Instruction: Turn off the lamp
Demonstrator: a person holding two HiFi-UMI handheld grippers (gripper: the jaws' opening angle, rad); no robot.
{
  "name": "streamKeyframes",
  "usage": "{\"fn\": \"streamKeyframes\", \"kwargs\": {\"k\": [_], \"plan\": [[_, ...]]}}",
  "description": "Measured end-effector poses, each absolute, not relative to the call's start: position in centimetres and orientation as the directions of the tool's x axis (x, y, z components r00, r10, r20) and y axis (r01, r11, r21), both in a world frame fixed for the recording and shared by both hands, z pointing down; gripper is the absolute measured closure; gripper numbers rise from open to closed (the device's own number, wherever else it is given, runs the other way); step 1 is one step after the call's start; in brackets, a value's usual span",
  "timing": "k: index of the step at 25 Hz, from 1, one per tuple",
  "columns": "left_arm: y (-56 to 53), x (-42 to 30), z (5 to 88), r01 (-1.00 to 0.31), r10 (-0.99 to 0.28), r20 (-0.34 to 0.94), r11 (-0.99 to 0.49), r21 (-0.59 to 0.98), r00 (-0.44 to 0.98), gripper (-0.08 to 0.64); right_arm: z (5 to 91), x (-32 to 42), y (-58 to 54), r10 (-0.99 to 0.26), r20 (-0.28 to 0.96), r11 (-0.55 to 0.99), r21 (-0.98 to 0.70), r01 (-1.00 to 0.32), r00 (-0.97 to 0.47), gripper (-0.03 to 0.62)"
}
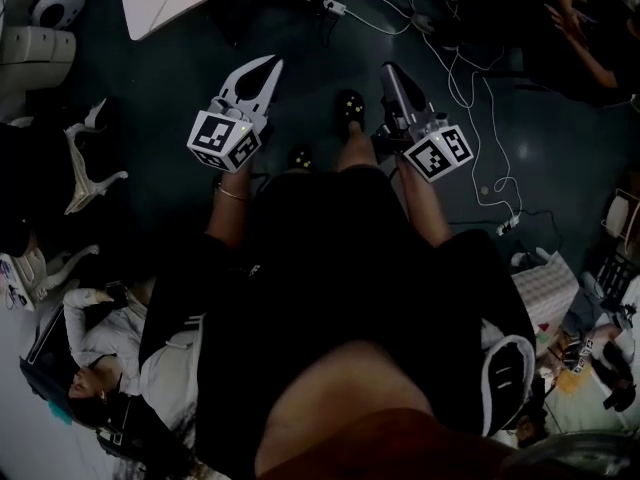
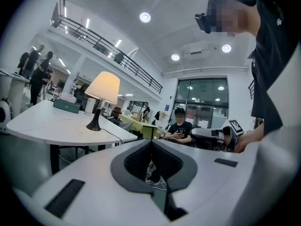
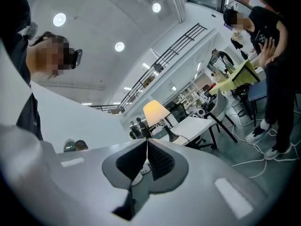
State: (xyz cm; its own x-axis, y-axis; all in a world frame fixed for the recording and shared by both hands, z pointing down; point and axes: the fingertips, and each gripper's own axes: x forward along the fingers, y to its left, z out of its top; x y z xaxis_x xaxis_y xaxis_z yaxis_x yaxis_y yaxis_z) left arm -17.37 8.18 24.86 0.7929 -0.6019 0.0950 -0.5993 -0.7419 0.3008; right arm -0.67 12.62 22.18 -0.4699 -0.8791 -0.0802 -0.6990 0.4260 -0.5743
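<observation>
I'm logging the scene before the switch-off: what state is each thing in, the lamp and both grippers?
lamp: lit, upright on the white table.
left gripper: jaws together, nothing between them.
right gripper: jaws together, nothing between them.

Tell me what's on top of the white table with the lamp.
Lit lamp with black base, cord trailing across the table; a teal box and a white container behind it. Whatever lies beyond those is covered; no switch shows.
</observation>
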Motion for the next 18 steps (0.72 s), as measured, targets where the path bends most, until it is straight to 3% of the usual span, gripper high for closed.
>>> {"fn": "streamKeyframes", "kwargs": {"k": [18], "plan": [[-0.1, -11.1, 29.8, -0.69, -0.685, 0.16, -0.636, 0.345, 0.711, 0.553, 30.3, 3.6, -2.4, -0.767, 0.066, 0.518, -0.524, -0.676, -0.639, 0.578]]}}
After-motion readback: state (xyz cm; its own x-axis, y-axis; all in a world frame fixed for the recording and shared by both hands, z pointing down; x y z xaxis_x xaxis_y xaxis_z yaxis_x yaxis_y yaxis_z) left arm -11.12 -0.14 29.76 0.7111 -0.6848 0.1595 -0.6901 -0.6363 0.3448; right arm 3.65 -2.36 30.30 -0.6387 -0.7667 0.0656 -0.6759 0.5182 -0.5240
